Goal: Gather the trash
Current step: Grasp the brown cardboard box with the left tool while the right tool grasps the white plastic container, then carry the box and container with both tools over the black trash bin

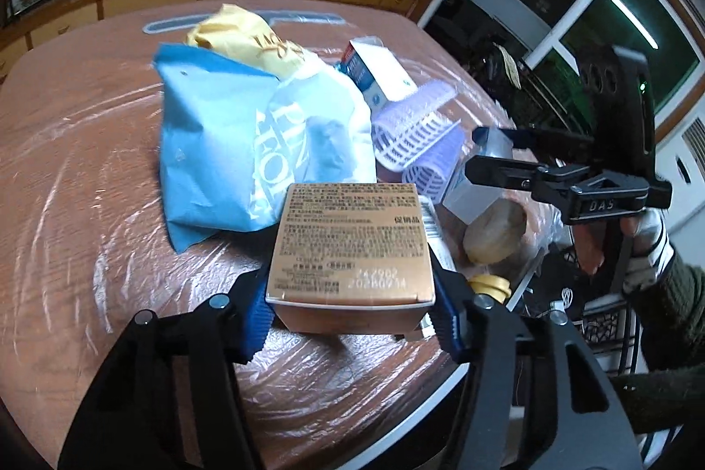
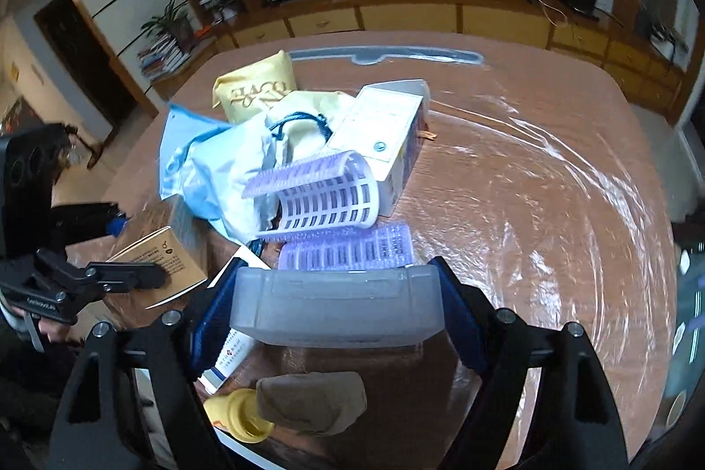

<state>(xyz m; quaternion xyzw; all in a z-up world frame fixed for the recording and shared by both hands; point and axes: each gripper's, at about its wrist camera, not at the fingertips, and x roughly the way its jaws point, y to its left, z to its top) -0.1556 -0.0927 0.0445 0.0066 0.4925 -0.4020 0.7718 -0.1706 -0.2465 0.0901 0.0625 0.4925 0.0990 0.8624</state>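
A gold carton (image 1: 348, 249) with printed text lies on the plastic-wrapped table, and my left gripper (image 1: 352, 316) is shut on it, a blue pad against each side. The right wrist view shows the same gripper (image 2: 136, 249) over the gold carton (image 2: 167, 263) at the left. My right gripper (image 2: 337, 294) is shut on a translucent grey plastic box (image 2: 337, 302). From the left wrist view, the right gripper (image 1: 478, 150) clamps that box (image 1: 484, 183) near the table's right edge.
More trash is piled mid-table: a blue bag (image 1: 211, 144), a yellow bag (image 1: 246, 38), a white carton (image 2: 379, 131) and two purple hair rollers (image 2: 326, 192). A yellow-capped bottle (image 2: 240, 412) and a tube (image 2: 229, 355) lie close under the right gripper. Bare table (image 2: 551, 205) extends right.
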